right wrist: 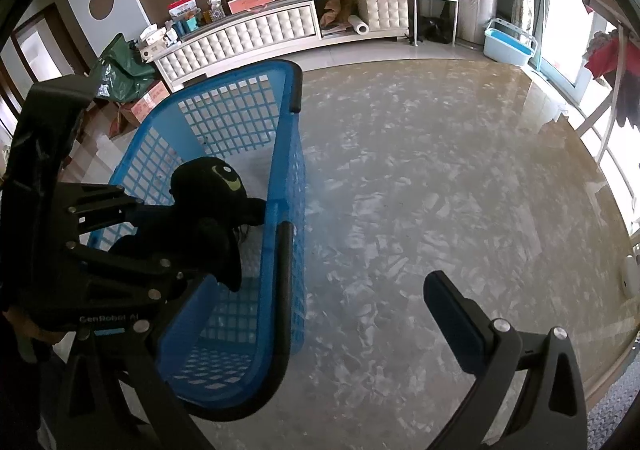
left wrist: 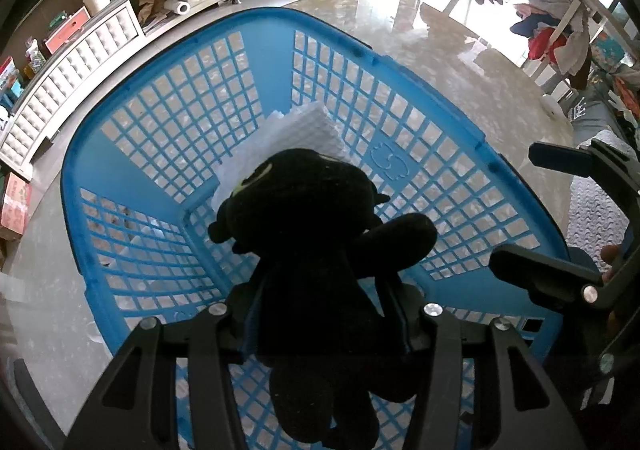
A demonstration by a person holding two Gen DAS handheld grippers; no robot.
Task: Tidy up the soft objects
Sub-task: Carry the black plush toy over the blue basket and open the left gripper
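left tool (left wrist: pixel 326 320) grips a fuzzy black plush toy (left wrist: pixel 316 250) over the blue lattice plastic basket (left wrist: pixel 192 105); right tool (right wrist: pixel 360 290) gapes empty above the glossy floor (right wrist: pixel 440 169).

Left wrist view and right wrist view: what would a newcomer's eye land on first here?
First, the black plush toy, hanging between the fingers of the left gripper over the blue basket, which stands on a glossy marbled floor. Something white and quilted lies inside the basket at its far end. The right gripper is open and holds nothing, just beside the basket's rim.
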